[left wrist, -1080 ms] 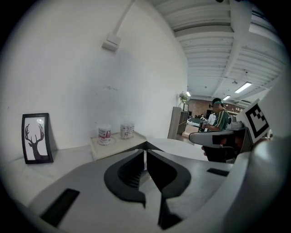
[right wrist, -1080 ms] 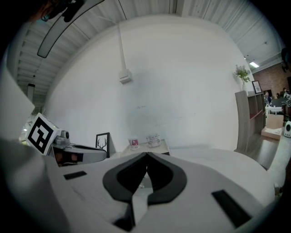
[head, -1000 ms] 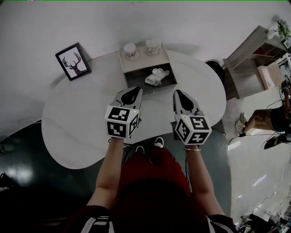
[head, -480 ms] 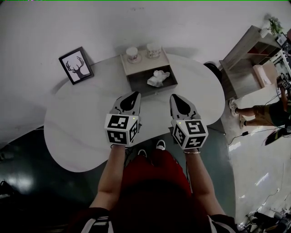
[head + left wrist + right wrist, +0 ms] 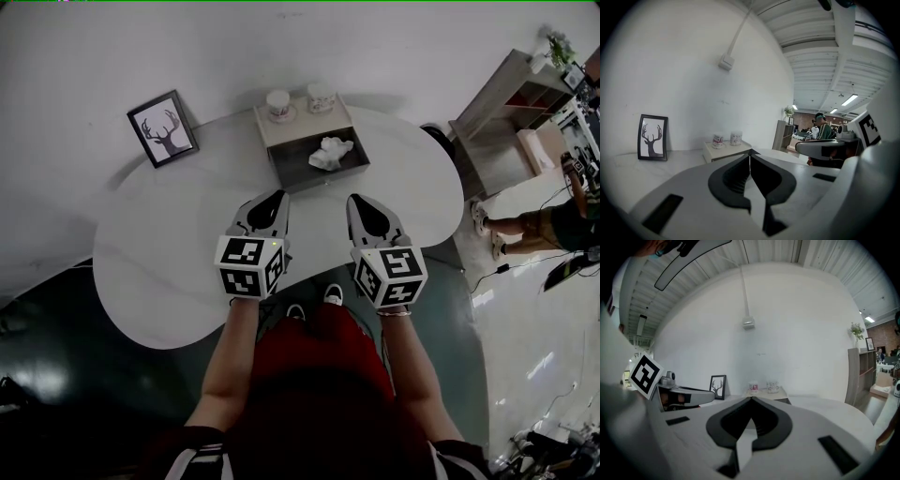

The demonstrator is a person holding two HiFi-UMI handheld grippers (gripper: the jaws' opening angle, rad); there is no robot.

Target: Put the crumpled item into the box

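Note:
A white crumpled item lies inside the open grey box at the far middle of the white table. My left gripper hovers over the table's near side, short of the box, its jaws shut with nothing between them. My right gripper hangs level with it to the right, jaws also shut and empty. In the left gripper view the closed tips point toward the box's lid. The right gripper view shows its closed tips below the same lid.
Two small cups stand on the box's raised lid. A framed deer picture leans at the table's back left. A wooden shelf stands at right, with a person on the floor beyond it.
Both grippers have drawn back from the box toward the table's near edge, still shut. The crumpled item stays in the box.

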